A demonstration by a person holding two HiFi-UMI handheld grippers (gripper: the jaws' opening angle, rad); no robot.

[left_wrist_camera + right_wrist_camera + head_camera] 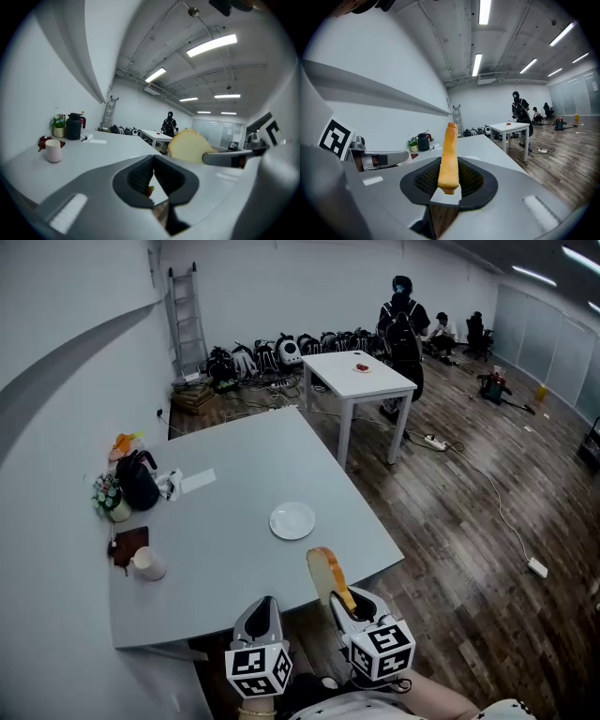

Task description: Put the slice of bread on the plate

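Note:
The slice of bread (325,576) stands on edge between the jaws of my right gripper (349,604), which is shut on it, just off the near edge of the grey table (234,596). In the right gripper view the slice of bread (450,154) rises upright from the right gripper (449,174). The white plate (292,520) lies bare on the table, ahead and a little left of the bread. My left gripper (263,617) hovers beside the right one at the table's near edge. Seen in its own view, the left gripper (153,161) has its jaws together with nothing between them, and the bread (187,146) shows to its right.
At the table's left side stand a black kettle (138,481), a flower pot (111,501), a white cup (147,563) by a dark red cloth (129,545), and a paper (197,481). Beyond are a white table (356,371), a person (403,324) and a ladder (187,320).

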